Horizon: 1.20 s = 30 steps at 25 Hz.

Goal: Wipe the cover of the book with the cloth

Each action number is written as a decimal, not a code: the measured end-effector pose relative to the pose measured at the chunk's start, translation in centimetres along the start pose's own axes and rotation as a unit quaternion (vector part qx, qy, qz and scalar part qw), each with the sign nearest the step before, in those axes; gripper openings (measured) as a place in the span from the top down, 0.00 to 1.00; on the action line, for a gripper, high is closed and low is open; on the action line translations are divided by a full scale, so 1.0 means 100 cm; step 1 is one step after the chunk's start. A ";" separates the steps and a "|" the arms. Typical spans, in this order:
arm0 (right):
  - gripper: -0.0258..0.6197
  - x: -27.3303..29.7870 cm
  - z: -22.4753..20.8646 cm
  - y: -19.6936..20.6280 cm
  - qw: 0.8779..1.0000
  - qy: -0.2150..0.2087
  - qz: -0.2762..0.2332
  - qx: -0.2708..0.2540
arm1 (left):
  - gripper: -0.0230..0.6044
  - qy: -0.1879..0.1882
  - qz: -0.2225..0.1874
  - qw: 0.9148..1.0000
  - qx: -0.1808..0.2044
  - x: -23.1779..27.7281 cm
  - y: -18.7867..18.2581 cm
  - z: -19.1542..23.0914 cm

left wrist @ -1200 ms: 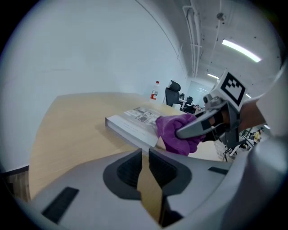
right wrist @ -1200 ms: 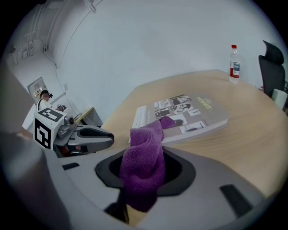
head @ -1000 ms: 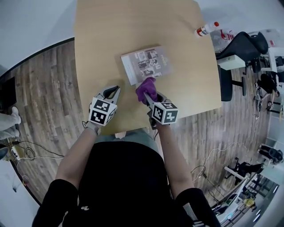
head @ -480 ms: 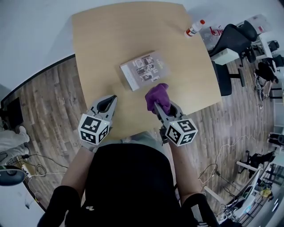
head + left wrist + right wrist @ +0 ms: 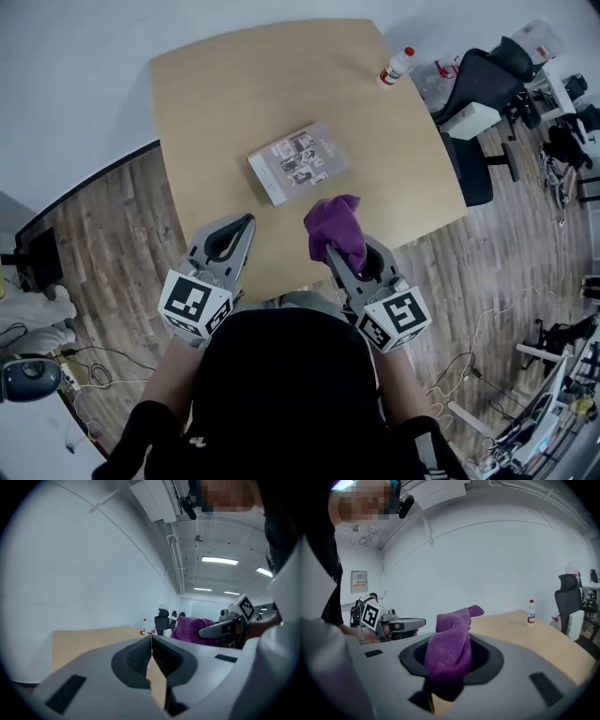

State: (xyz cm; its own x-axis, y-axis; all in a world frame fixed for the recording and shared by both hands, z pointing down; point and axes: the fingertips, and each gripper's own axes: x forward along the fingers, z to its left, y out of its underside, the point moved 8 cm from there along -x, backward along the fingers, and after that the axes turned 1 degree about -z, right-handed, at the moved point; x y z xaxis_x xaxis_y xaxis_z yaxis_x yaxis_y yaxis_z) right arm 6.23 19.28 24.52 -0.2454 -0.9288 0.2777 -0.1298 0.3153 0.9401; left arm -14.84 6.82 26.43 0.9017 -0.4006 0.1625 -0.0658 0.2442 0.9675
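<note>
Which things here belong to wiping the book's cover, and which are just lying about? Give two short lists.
Job: book, lying on the wooden table; purple cloth, gripped in the right gripper; left gripper, shut and empty.
Lying about: red-capped bottle near the table's far corner; black office chair beside the table.

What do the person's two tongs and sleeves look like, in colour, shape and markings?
Both the left tongs and the right tongs are grey, tapering to a beak, with dark ribbed pads inside. Each carries a white cube printed with black square markers. The person wears a black short-sleeved top.
</note>
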 end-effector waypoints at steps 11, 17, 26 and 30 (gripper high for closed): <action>0.73 -0.021 -0.013 -0.031 0.998 -0.007 -0.051 -0.033 | 0.93 -0.002 -0.032 0.999 0.032 0.010 -0.032 -0.034; 0.73 -0.023 -0.021 -0.030 0.998 -0.016 -0.061 -0.030 | 0.93 -0.012 -0.036 0.998 0.042 0.019 -0.035 -0.044; 0.73 -0.024 -0.032 -0.027 0.997 -0.017 -0.063 -0.032 | 0.93 -0.022 -0.041 0.998 0.046 0.031 -0.036 -0.052; 0.73 -0.025 -0.035 -0.023 0.997 -0.020 -0.064 -0.026 | 0.93 -0.026 -0.030 0.998 0.050 0.034 -0.033 -0.054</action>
State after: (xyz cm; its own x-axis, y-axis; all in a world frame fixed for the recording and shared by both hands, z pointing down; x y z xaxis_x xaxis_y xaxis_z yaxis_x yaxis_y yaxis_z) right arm 10.51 20.15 22.34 -0.2683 -0.9520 0.1471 -0.1137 0.1829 0.9765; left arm -9.28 9.45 22.69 0.8822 -0.4579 0.1102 -0.0561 0.1302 0.9899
